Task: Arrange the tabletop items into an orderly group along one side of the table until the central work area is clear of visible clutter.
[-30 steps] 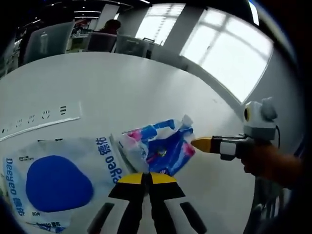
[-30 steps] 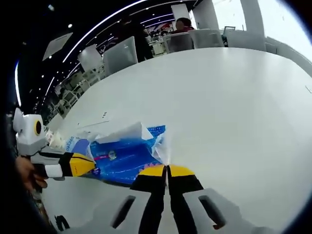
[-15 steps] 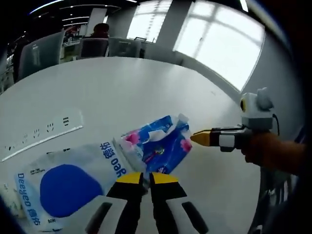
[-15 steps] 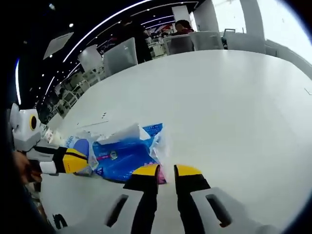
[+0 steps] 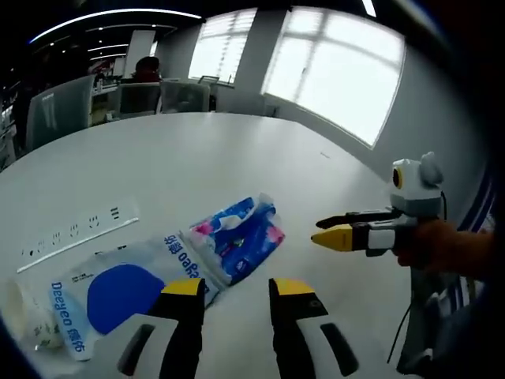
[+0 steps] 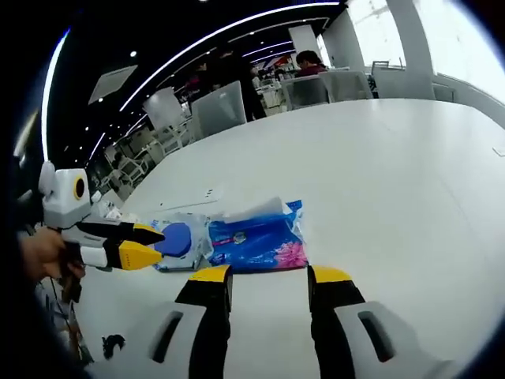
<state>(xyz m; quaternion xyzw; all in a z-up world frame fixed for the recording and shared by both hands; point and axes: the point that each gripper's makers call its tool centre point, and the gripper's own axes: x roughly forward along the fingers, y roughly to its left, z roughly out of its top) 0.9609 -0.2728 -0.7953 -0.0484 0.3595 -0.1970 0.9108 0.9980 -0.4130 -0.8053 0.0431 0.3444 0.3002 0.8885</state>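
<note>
A blue and pink tissue pack (image 5: 239,234) (image 6: 256,238) lies flat on the white table (image 5: 197,150), its end resting on a clear wet-wipe pouch with a blue oval label (image 5: 118,290) (image 6: 175,240). My left gripper (image 5: 233,289) stands open a little short of both packs, with nothing between its fingers. My right gripper (image 6: 267,276) is open too, just in front of the tissue pack and apart from it. In the left gripper view the right gripper (image 5: 341,234) hangs to the right of the pack, held by a hand. In the right gripper view the left gripper (image 6: 136,244) sits left of the pouch.
A white power strip (image 5: 75,234) lies on the table beyond the pouch. A crumpled clear wrapper (image 5: 24,316) sits at the pouch's far left. Chairs (image 6: 221,106) and seated people line the far table edge. Wide bare tabletop (image 6: 394,174) stretches past the packs.
Both grippers were shut on the tissue pack's ends; they have opened, let it go and drawn back. The pack now rests flat against the pouch.
</note>
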